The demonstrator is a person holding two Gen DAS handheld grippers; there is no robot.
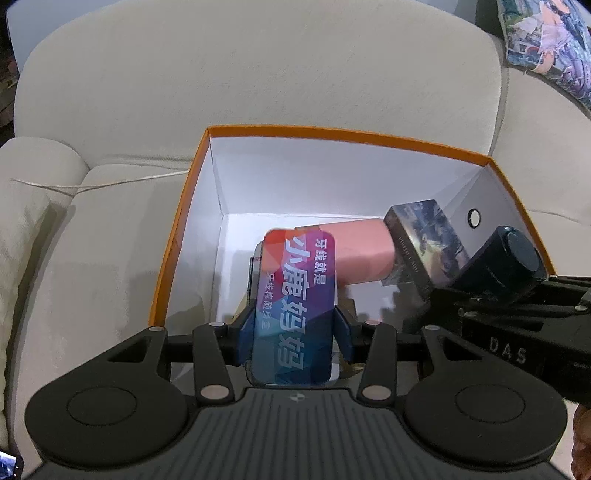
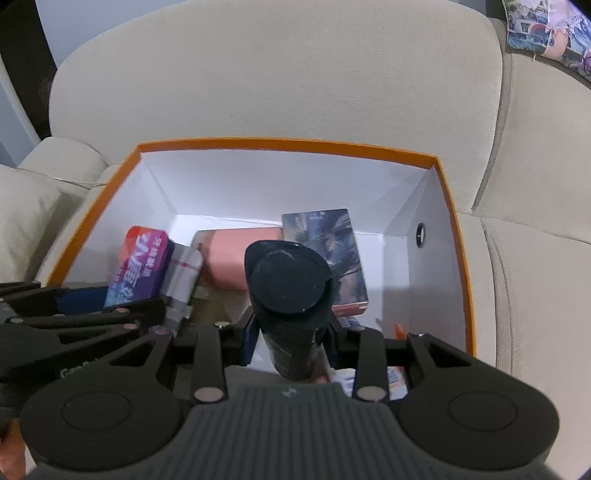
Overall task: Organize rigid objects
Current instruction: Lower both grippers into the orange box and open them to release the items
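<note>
Orange-rimmed and white inside, the box (image 1: pixel 177 236) on the sofa (image 1: pixel 258 74) sits below the left gripper (image 1: pixel 293 325), clenched on a floss case (image 1: pixel 295 302) poised over it; a pink carton (image 1: pixel 354 254) lies beneath. From the right wrist, the right gripper (image 2: pixel 291 332) grips a black bottle (image 2: pixel 290 291) above a picture box (image 2: pixel 325 254) and silver tube (image 2: pixel 183 277). Both loads look ready to lower; free floor lies far right.

Box (image 2: pixel 284 144) sits on sofa seat (image 2: pixel 517 277), against backrest (image 2: pixel 277 74). In box: block (image 2: pixel 229 258) mid-floor, book (image 2: pixel 332 254) right of it, tube (image 2: pixel 183 273) left. Pillow (image 2: pixel 554 33) on sofa, far right.
</note>
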